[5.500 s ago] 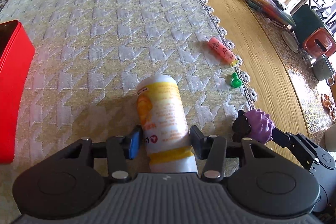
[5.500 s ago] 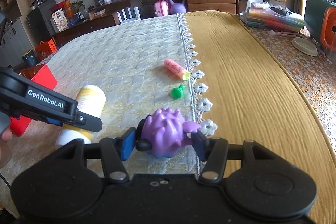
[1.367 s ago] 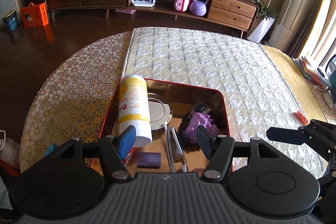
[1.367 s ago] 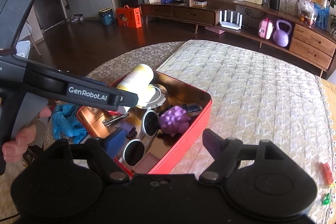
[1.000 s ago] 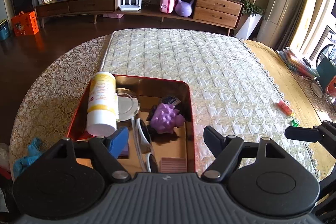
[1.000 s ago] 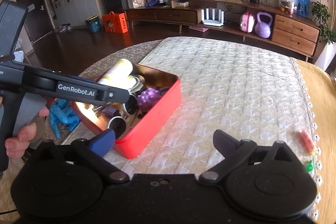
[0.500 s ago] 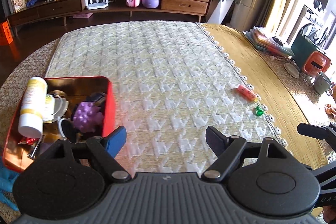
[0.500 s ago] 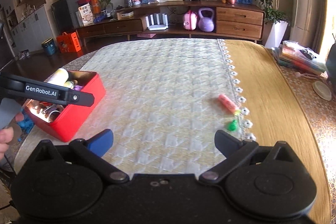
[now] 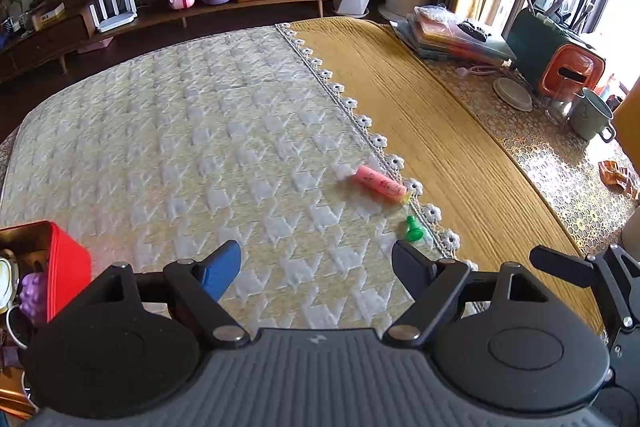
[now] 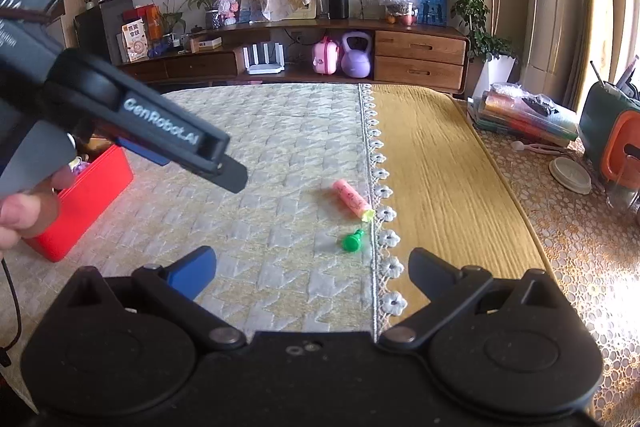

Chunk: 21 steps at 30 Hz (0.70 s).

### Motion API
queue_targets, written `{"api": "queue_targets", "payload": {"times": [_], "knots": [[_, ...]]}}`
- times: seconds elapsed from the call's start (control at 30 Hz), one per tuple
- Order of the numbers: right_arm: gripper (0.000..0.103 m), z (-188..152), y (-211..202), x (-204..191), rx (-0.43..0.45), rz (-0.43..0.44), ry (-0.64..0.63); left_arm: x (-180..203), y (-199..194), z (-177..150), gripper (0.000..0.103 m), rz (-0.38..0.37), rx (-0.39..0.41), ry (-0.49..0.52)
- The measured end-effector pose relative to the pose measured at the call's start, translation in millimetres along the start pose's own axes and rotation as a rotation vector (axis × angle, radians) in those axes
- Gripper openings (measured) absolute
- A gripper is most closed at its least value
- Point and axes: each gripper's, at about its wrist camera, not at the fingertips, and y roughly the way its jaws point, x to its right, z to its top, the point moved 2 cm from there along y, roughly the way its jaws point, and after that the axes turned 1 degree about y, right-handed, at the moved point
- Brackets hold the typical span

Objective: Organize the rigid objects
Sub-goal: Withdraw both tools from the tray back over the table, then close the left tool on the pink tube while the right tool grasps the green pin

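**A:** Since the pink tube [image 10: 351, 201] and the small green piece [image 10: 352, 241] are the only loose things on the desk, which goes first, and where exactly are they?

**B:** Both lie on the quilted cream cloth [image 9: 200, 147], just inside its lace flower edging, the green piece just beside the tube's yellow tip. I'd judge the tube the easier start: a smooth, hard cylinder lying flat. Come down across its width, not along it, or it may roll out.

**A:** And the tongs?

**B:** The right tongs [image 10: 312, 273] are spread wide with nothing between them, hovering nearest the green piece. The left tongs [image 9: 316, 265] are likewise released and empty.

**A:** That green one looks awkward.

**B:** It is tiny, glossy plastic, with a round base narrowing to a knob. Close low on the base; the padded cloth will give a little underneath.

**A:** Destination?

**B:** The red tin [image 10: 80, 203], off to the left, glossy and rigid-walled, with a knobbly purple toy [image 9: 34, 293] inside.
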Motion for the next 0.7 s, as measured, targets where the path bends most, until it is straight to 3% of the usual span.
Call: {"api": "queue_targets", "payload": {"times": [0.43,0.7], "knots": [[0.085,-4,35,24,-0.018,0.025,0.014,28,75,42,0.083,-0.032,-0.111,-0.127],[0.075,-4,59,30,-0.038,0.043,0.002,46,109,53,0.083,-0.016,-0.148,-0.114]]}}
